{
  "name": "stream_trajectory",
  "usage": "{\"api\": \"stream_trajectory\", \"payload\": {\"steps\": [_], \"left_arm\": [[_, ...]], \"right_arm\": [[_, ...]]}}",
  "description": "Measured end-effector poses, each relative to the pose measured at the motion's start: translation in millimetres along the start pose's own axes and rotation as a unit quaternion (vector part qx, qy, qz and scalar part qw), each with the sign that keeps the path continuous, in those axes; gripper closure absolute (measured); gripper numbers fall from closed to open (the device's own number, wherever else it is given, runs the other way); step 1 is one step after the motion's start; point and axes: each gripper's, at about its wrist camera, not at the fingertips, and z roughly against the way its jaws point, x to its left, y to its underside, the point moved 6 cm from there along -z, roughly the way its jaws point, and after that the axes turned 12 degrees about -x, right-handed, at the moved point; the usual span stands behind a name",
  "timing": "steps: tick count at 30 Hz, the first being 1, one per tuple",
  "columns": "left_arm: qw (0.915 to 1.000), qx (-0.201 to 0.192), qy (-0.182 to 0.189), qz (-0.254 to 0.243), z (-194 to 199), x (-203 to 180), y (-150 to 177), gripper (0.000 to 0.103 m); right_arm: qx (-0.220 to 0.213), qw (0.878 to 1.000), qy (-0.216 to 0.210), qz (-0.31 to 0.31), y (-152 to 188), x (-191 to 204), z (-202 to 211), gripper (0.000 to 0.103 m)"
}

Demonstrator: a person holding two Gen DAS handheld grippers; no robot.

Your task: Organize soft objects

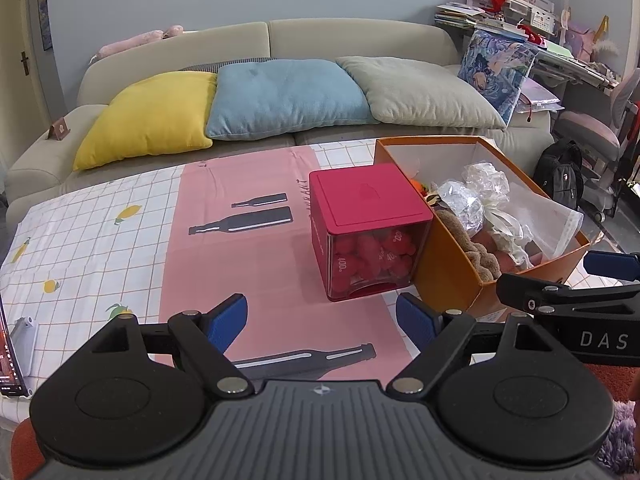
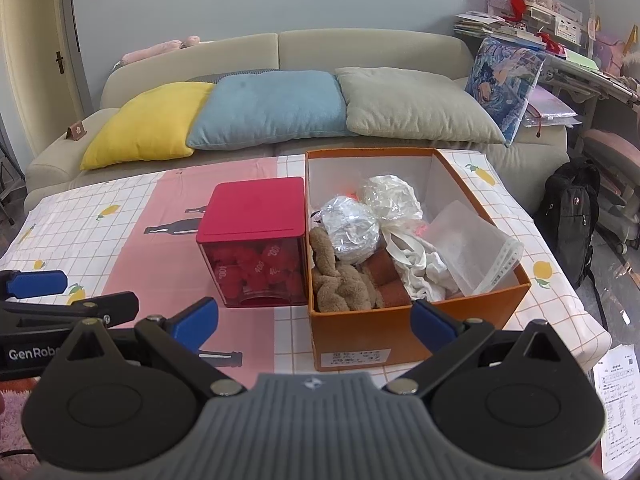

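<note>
The left gripper point(image 1: 322, 322) hangs low over the cloth-covered worktop point(image 1: 100, 240) with its blue fingers point(image 1: 226, 322) spread wide and nothing between them; a bottle print on the pink stripe lies under the gap. The right gripper point(image 2: 314, 326) is likewise released, its fingers point(image 2: 434, 326) parted and empty, the right one lying in front of the near wall of the orange box point(image 2: 360, 332), though whether it touches the cardboard cannot be told. Just beyond the right gripper's fingertips, that open box holds the soft things: a brown plush toy point(image 2: 340, 280) at the near left corner, a silvery crinkled bundle point(image 2: 352, 228) behind it, a white wrapped bundle point(image 2: 392, 196) further in, and a clear plastic bag point(image 2: 472, 252) leaning toward the right wall. Ahead of the left gripper's fingers and slightly right stands a red-lidded cube container point(image 1: 370, 232), touching or just beside the box's left wall, filled with red pieces. Farther off is a sofa point(image 1: 340, 36) with yellow point(image 1: 152, 120), blue point(image 1: 284, 96) and grey-green point(image 1: 424, 92) cushions.
</note>
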Motion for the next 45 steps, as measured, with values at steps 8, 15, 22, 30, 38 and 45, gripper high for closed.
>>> {"api": "stream_trajectory", "payload": {"steps": [8, 15, 22, 30, 38, 45], "left_arm": [[1.0, 0.0, 0.0, 0.0, -0.2, 0.6, -0.2, 0.005], [1.0, 0.0, 0.0, 0.0, -0.3, 0.8, -0.4, 0.005], [1.0, 0.0, 0.0, 0.002, -0.1, 2.0, -0.7, 0.005], [1.0, -0.002, -0.004, 0.005, 1.1, 2.6, -0.9, 0.005], [0.9998, 0.001, -0.012, 0.015, 2.7, 2.6, -0.4, 0.007], [0.9996, 0.001, -0.018, 0.022, 3.2, 4.9, 0.2, 0.007]], "right_arm": [[0.0, 1.0, 0.0, 0.001, -0.2, 0.7, 0.1, 0.003], [0.0, 1.0, 0.0, 0.001, -0.2, 1.2, 0.2, 0.003], [0.002, 1.0, -0.002, 0.002, 0.9, 1.1, -0.6, 0.003], [0.003, 1.0, -0.002, 0.003, 1.3, 1.6, -0.8, 0.003], [0.004, 1.0, -0.006, 0.006, 3.9, 1.3, -2.6, 0.003], [0.004, 1.0, -0.009, 0.009, 2.3, -0.3, -2.5, 0.003]]}}
